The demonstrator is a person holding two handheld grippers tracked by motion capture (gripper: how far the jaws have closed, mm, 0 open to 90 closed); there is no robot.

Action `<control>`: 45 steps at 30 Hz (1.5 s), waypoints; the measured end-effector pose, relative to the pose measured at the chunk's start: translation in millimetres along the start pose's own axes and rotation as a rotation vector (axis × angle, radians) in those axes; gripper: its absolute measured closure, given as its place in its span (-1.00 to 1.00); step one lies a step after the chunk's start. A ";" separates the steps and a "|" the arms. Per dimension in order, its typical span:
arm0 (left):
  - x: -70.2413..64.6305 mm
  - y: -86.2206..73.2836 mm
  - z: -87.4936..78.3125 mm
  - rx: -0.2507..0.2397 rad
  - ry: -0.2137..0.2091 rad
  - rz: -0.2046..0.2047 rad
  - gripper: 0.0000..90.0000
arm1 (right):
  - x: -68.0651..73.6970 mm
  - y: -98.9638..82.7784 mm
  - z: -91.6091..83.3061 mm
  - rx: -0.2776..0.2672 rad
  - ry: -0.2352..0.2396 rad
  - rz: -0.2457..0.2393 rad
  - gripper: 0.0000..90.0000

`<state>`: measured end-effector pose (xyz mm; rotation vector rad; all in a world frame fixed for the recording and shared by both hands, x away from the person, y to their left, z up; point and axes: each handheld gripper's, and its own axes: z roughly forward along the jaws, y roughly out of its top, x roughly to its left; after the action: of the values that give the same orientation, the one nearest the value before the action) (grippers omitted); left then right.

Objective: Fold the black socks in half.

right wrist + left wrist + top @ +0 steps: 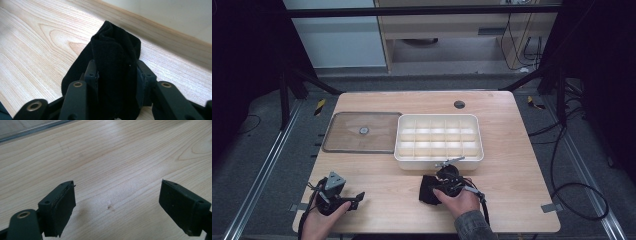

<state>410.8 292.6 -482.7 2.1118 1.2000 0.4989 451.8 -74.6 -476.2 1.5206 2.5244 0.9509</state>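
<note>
Black cloth (113, 67) on table (32, 50), clamped in right hand-held gripper (116, 82), left hand-held gripper (117, 205) jaws apart.

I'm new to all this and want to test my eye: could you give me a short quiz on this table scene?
1. True or false: the right gripper is pinching the black cloth.
2. What lies between the left gripper jaws: A cloth, B nothing, C lid?
3. On which side of the white divided tray does the clear lid lie in the high view?

Key: 1 true; 2 B; 3 its left.
</note>
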 end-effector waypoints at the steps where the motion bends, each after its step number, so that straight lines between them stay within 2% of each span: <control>1: 1.1 -0.4 0.0 0.003 0.002 -0.001 -0.71 | 0.5 -0.4 -0.3 -0.004 -0.001 -0.005 0.39; 4: 4.5 -1.8 0.8 0.006 0.005 -0.004 -0.77 | 2.0 0.2 -3.0 -0.014 -0.003 -0.019 0.42; 8: 7.9 -4.1 1.1 0.015 0.022 0.002 -0.87 | 4.7 2.8 -17.0 -0.037 -0.017 -0.041 0.42; 12: 11.2 -6.0 1.3 0.016 0.031 0.007 -0.91 | 6.1 8.4 -44.5 -0.067 -0.045 -0.074 0.42; 14: 12.1 -7.1 2.4 0.016 0.032 -0.002 -0.91 | 5.6 13.2 -61.2 -0.082 -0.065 -0.093 0.42; 17: 14.0 -6.5 2.7 0.017 0.029 0.004 -0.91 | 0.6 23.1 -87.2 -0.116 -0.101 -0.125 0.42; 22: 15.7 -9.1 2.9 0.020 0.029 -0.013 -0.91 | -11.3 41.8 -124.4 -0.146 -0.146 -0.134 0.41; 24: 16.0 -9.3 2.8 0.020 0.029 -0.015 -0.91 | -14.4 46.0 -131.1 -0.150 -0.156 -0.137 0.41; 25: 16.5 -9.1 2.9 0.020 0.035 -0.011 -0.91 | -20.6 54.1 -143.8 -0.159 -0.176 -0.142 0.41; 29: 17.0 -10.2 2.6 0.026 0.063 0.007 -0.91 | -33.2 68.9 -165.5 -0.169 -0.205 -0.141 0.41; 32: 18.3 -10.5 2.0 0.027 0.075 -0.006 -0.92 | -38.6 74.2 -170.9 -0.167 -0.214 -0.139 0.41; 34: 18.8 -9.7 2.3 0.023 0.073 -0.029 -0.92 | -45.1 80.3 -175.8 -0.165 -0.223 -0.137 0.41; 40: 16.2 -7.9 8.6 0.045 0.061 -0.019 -0.91 | -59.9 95.6 -184.6 -0.171 -0.223 -0.146 0.41; 45: 22.0 -9.5 10.4 0.041 0.061 -0.045 -0.92 | -69.3 101.4 -189.5 -0.166 -0.238 -0.146 0.41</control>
<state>422.5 311.5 -496.6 2.1132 1.2993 0.5262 503.4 -188.2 -288.0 1.2975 2.2930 0.8765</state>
